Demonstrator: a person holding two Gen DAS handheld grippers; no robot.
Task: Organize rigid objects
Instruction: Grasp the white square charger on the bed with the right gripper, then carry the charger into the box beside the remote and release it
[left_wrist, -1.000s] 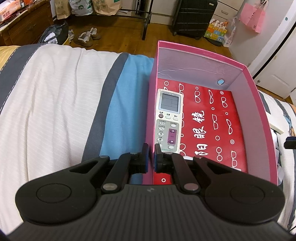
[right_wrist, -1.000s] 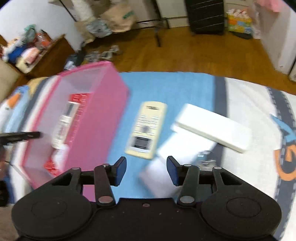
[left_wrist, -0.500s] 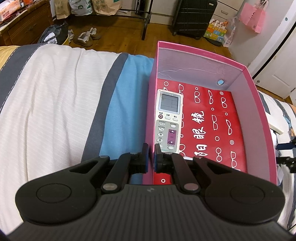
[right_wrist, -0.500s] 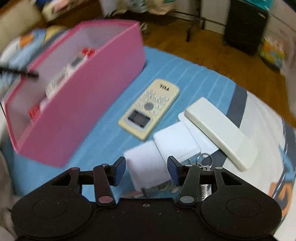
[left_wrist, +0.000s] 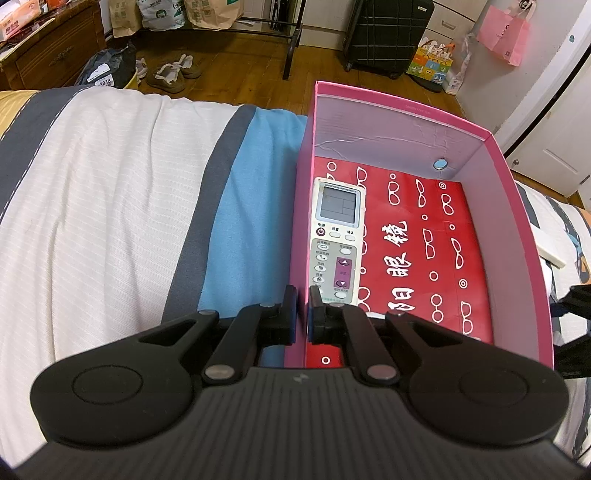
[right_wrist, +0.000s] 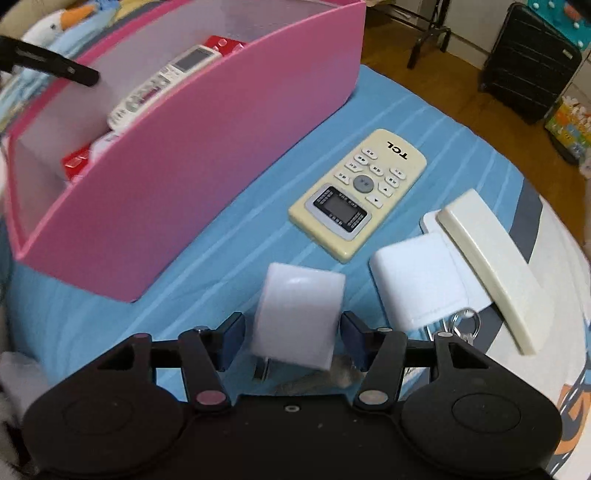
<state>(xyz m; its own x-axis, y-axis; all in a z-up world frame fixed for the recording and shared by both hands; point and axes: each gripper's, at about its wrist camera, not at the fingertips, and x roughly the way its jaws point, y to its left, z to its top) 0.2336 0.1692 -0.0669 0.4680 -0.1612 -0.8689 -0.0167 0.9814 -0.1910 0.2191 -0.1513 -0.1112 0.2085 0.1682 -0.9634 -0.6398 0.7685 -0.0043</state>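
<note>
My left gripper (left_wrist: 303, 314) is shut on the near left wall of the pink box (left_wrist: 517, 221), one finger on each side of it. A white remote (left_wrist: 338, 240) lies inside on the red printed floor. In the right wrist view my right gripper (right_wrist: 293, 339) points down over the blue bedsheet. Its jaws are opening, and a white block (right_wrist: 299, 306) sits between the fingers with small gaps at both pads. A cream TCL remote (right_wrist: 360, 192) lies beyond it, next to the pink box (right_wrist: 184, 177).
To the right of the block lie a flat white case (right_wrist: 417, 280), a long cream bar (right_wrist: 487, 266) and a key ring (right_wrist: 465, 321). The bed's far edge drops to a wooden floor with a black suitcase (right_wrist: 528, 62). A small round button (left_wrist: 440, 163) sticks on the box's far wall.
My right gripper rolled and sank toward the bed, and the white block now sits between its wider fingers. The left gripper and the box have not moved.
</note>
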